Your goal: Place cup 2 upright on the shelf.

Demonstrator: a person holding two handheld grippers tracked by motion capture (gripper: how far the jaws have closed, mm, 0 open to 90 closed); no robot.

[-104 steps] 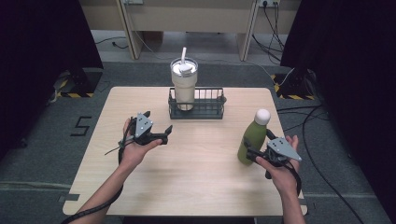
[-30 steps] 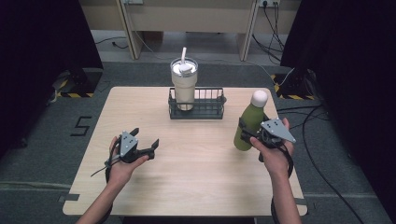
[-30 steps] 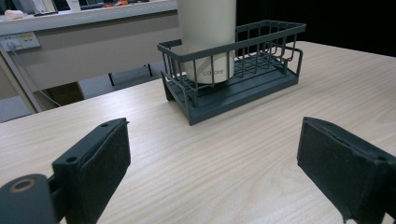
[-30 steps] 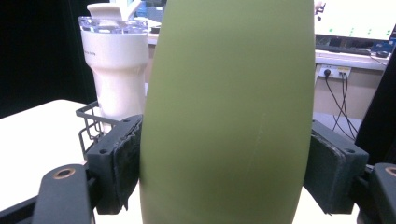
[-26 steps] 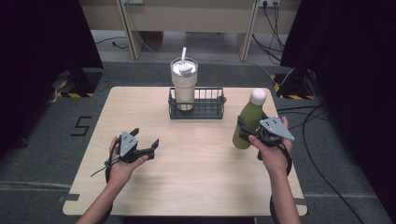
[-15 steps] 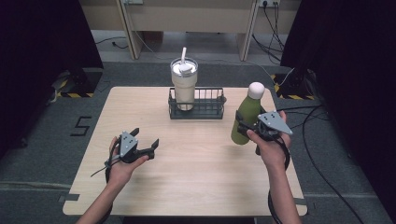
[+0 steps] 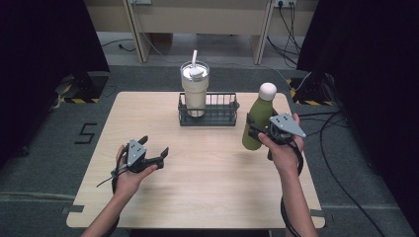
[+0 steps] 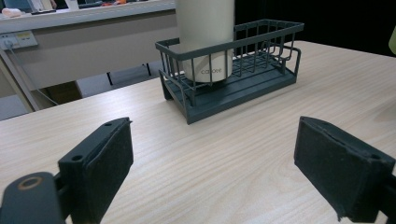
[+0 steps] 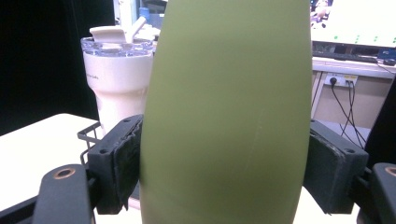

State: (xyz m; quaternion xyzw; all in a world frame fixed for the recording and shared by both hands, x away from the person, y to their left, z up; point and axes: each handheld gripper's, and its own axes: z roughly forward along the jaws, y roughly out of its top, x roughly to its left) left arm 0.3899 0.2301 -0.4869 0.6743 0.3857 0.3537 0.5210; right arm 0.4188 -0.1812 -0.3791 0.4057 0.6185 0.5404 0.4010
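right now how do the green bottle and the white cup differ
The green bottle is slim with a round white cap; the white cup is wider, with a clear lid and a straw. The bottle is clamped in the right tongs beside the wire basket, leaning a little; the cup stands upright inside the basket's left end, ungripped. The left tongs are open. Both are drink containers.

Both forearms bare, no sleeves in high view. Left gripper [image 7: 157,153]: black body, grey 3-cornered plate on top, thin black cable trailing off. Right gripper [image 7: 253,129]: same black build w/ grey plate, black cable looped at wrist. Jaws black, dark felt-like pads [image 8: 112,164], brass-ringed screw hole near each base.
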